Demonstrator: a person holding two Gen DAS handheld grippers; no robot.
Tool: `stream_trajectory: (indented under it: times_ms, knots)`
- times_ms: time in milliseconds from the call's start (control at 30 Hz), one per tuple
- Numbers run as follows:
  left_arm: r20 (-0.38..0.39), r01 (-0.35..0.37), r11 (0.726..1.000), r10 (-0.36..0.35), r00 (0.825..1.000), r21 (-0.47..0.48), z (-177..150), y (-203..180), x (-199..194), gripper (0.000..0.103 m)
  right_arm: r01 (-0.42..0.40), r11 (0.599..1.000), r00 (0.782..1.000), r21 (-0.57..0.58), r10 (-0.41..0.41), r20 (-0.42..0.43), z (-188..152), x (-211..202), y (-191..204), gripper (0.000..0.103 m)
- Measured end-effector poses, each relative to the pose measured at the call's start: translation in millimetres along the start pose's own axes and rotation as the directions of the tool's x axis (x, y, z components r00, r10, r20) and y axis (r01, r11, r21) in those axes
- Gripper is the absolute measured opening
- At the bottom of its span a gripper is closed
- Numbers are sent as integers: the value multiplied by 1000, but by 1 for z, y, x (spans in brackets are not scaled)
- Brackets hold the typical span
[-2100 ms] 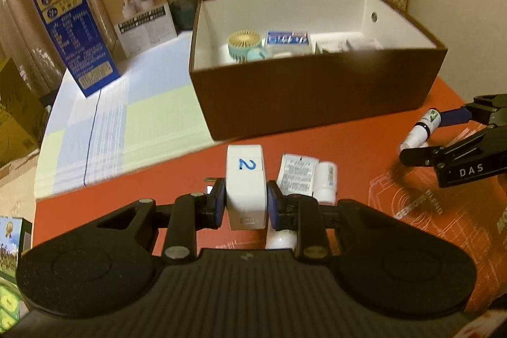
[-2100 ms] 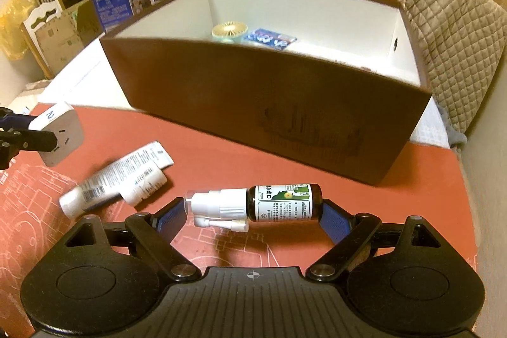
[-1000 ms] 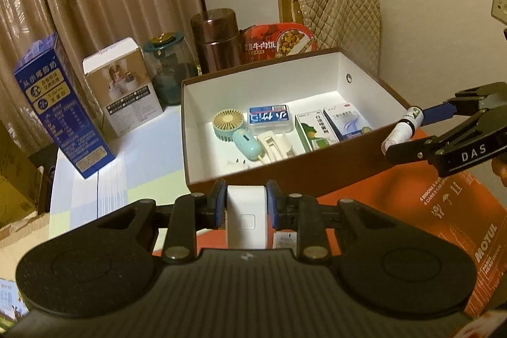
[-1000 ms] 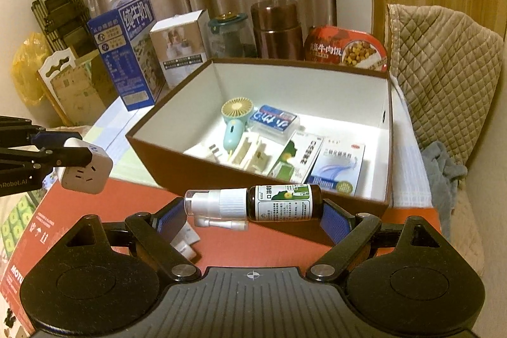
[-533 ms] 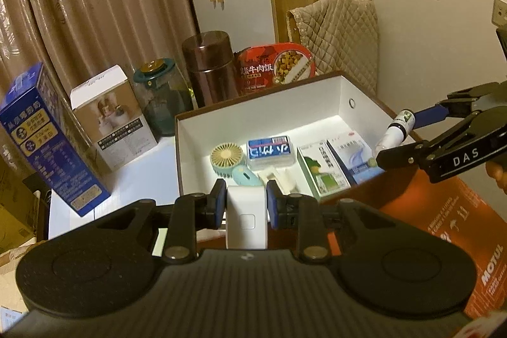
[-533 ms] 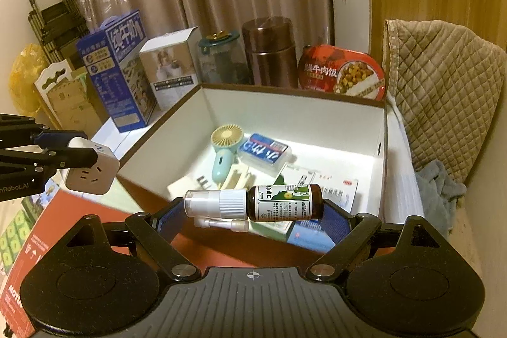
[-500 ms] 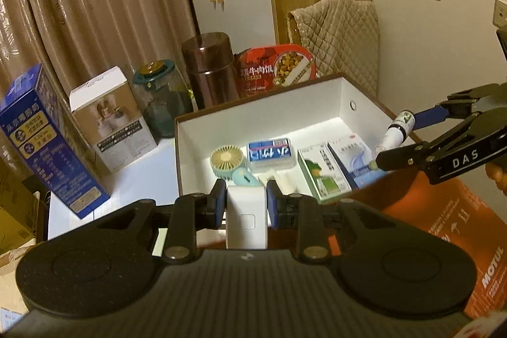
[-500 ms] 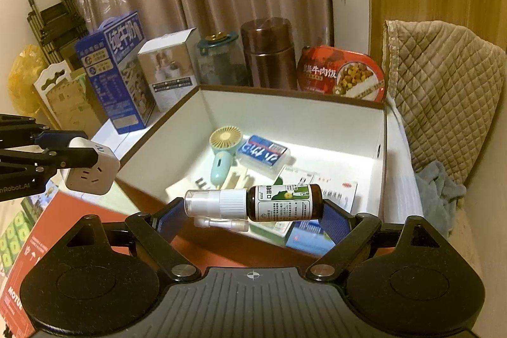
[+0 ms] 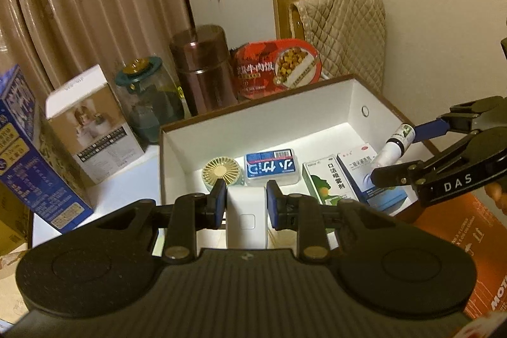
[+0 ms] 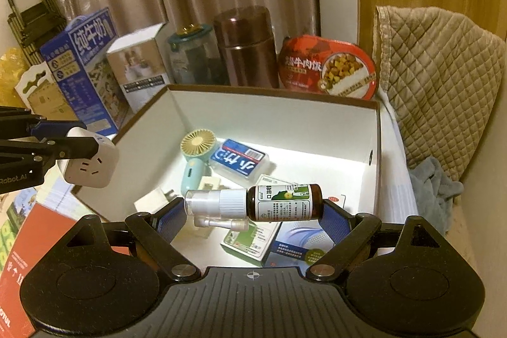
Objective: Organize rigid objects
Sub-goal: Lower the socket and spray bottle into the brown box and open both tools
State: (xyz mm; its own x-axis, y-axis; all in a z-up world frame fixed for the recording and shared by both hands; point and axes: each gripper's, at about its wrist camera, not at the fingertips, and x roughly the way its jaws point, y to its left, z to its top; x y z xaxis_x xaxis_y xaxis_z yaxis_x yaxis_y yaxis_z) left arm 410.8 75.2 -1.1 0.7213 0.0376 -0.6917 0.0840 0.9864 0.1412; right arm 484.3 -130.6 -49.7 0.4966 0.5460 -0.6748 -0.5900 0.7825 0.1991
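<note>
My left gripper is shut on a white cube socket adapter and holds it above the near left part of the brown box. The adapter also shows in the right wrist view. My right gripper is shut on a brown spray bottle, held sideways over the box's near right part. It also shows in the left wrist view. Inside the box lie a small fan, a blue pack and medicine cartons.
Behind the box stand a blue milk carton, a white carton, a glass jar, a brown canister and a red food bowl. A quilted chair back is at the right. The red table mat lies below.
Both grippers have risen from the table and moved forward over the box, each still holding its object. The tubes on the mat have dropped out of view.
</note>
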Motion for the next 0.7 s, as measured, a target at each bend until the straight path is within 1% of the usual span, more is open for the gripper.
stream_trajectory:
  times_ms: [267,433,533,700]
  knots:
    - [-71,28,999,-30,997,-25,-6,0,36,23,16,1000,999,15,-15,-39,-2,20,-7,86]
    - [-116,47,998,-51,992,-34,-11,0,52,23,27,999,998,23,-26,-56,-4,27,-12,86]
    - [-149,54,998,-60,987,-45,-15,0,62,23,32,999,997,27,-30,-69,-5,32,-14,86]
    - [-202,81,993,-97,975,-86,-18,5,76,23,35,999,996,33,-32,-88,-7,37,-16,86]
